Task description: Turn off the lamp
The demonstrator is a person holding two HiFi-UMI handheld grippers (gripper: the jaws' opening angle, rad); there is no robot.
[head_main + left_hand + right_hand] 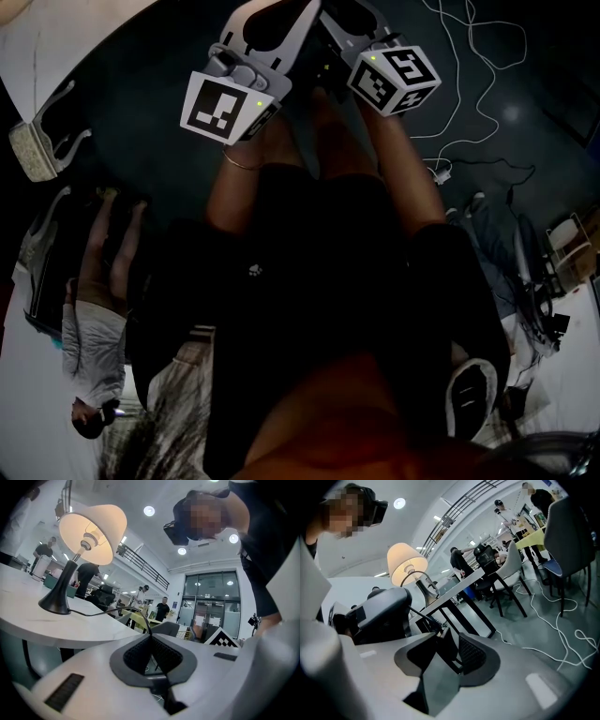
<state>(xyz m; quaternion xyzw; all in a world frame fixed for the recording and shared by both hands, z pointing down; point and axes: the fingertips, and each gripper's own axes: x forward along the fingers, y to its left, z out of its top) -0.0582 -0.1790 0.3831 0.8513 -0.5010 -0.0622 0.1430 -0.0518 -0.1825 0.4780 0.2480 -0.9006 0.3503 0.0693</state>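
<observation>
The lamp (91,529) stands lit on a white table (70,630), with a cream shade and a black base. Its black cord (108,611) runs from the base into my left gripper (151,641), whose pads are shut on it. In the right gripper view the lamp (405,564) also glows, behind the left gripper's body (379,613). My right gripper (447,639) is open, with the cord's black inline switch (444,646) between its jaws, a gap showing beside the right pad. In the dark head view both grippers, left (272,19) and right (352,19), are side by side at the top.
White cables (562,620) trail over the grey floor to the right. Dark chairs (567,531) and other tables stand beyond, with several people in the background. In the head view a person (94,356) is at the left, and loose cables (469,84) lie at the upper right.
</observation>
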